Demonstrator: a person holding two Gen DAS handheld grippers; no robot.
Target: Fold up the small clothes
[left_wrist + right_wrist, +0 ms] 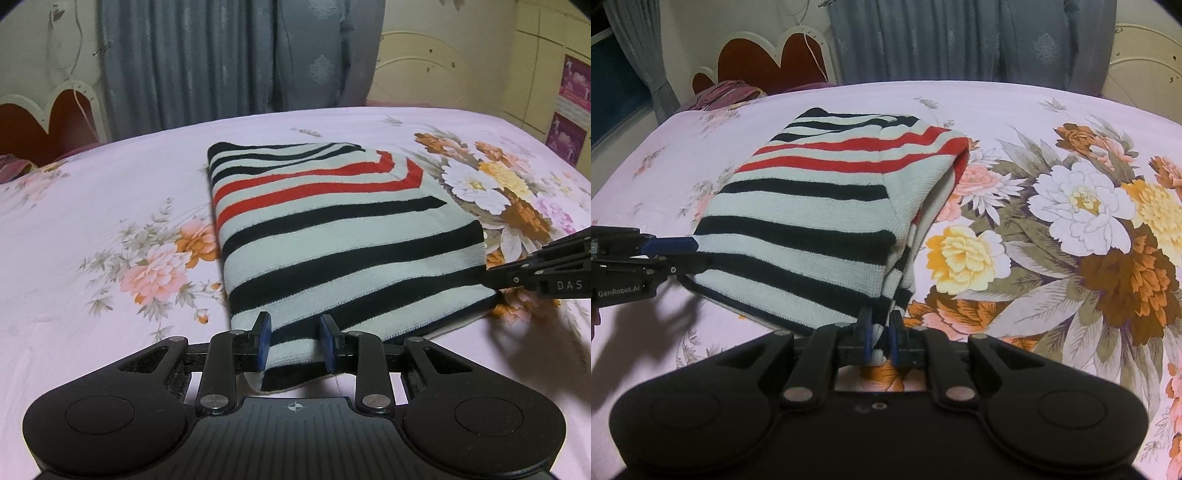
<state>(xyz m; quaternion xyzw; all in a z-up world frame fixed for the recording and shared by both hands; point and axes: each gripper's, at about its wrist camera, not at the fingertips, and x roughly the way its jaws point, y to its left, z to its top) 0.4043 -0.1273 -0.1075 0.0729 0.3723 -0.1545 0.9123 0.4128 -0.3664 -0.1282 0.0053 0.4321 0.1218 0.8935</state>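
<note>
- The striped sweater [332, 229] lies folded on the bed, as a thick packet of several layers, near the middle of the sheet.
- Its knit is pale grey-white with wide black stripes; two red stripes cross the far part, and in the left wrist view they bend at a corner on the right side.
- In the right wrist view you see the right edge of the packet as a stack of folded layers, with red showing inside the fold.
- Your left gripper [295, 347] holds the near left corner of the sweater: a thick fold of cloth sits between the blue fingers [263, 345], and they press on it from both sides.
- Your right gripper [880, 334] is almost closed and pinches a thin edge of the sweater at the near right corner.
- The bed sheet [92, 192] is pale pink with big printed flowers in white, yellow and orange.
- Behind the bed hang grey curtains [221, 55], and a red and white headboard [764, 59] stands at the left.
</note>
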